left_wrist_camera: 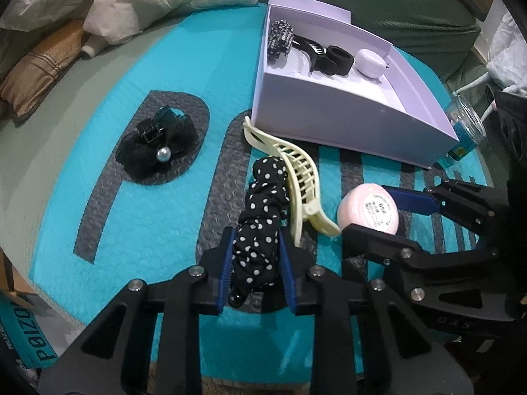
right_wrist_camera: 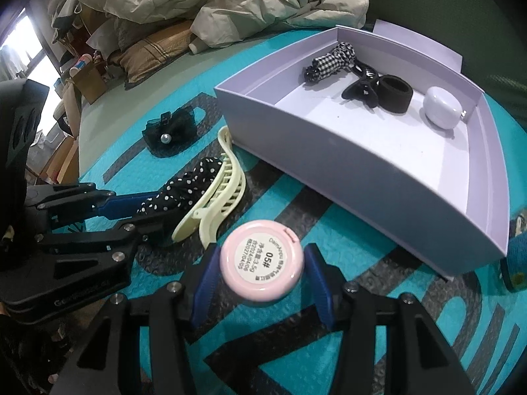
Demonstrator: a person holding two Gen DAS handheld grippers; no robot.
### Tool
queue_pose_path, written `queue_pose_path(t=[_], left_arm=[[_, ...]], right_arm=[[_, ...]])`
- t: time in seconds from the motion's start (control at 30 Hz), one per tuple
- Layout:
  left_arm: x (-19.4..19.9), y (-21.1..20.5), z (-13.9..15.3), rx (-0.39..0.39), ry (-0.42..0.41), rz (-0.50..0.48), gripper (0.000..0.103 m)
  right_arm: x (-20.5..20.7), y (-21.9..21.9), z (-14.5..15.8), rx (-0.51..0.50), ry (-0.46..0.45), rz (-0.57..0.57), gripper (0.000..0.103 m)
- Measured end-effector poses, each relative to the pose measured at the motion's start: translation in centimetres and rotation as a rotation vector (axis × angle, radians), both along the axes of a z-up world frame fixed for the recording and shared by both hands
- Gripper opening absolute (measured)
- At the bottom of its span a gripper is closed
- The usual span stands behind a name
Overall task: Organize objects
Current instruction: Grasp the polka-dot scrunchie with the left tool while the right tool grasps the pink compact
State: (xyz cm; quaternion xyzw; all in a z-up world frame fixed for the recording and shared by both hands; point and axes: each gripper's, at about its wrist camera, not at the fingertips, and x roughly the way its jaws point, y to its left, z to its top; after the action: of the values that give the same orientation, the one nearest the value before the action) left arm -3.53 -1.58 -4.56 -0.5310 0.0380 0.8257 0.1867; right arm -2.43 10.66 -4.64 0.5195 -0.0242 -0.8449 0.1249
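Left gripper [left_wrist_camera: 257, 256] pinching the polka-dot scrunchie [left_wrist_camera: 263, 217] on the teal mat [left_wrist_camera: 131, 230]; right gripper [right_wrist_camera: 262, 279] clamped on the pink round compact [right_wrist_camera: 262, 268], near the lavender box [right_wrist_camera: 329, 164].

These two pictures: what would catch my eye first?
Two black grippers working side by side on a turquoise mat. The left gripper clamps a polka-dot scrunchie; the right gripper pinches a pink compact. Behind them, a white box already holds hair accessories.
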Motion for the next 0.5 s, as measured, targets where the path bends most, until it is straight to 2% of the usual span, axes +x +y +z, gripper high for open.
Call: queue_pose_path(t=[0.5], left_arm=[[1.8, -1.1, 2.2, -0.004, 0.015, 0.025, 0.025]], right_arm=[[1.5, -1.3, 2.2, -0.01, 0.024, 0.058, 0.053]])
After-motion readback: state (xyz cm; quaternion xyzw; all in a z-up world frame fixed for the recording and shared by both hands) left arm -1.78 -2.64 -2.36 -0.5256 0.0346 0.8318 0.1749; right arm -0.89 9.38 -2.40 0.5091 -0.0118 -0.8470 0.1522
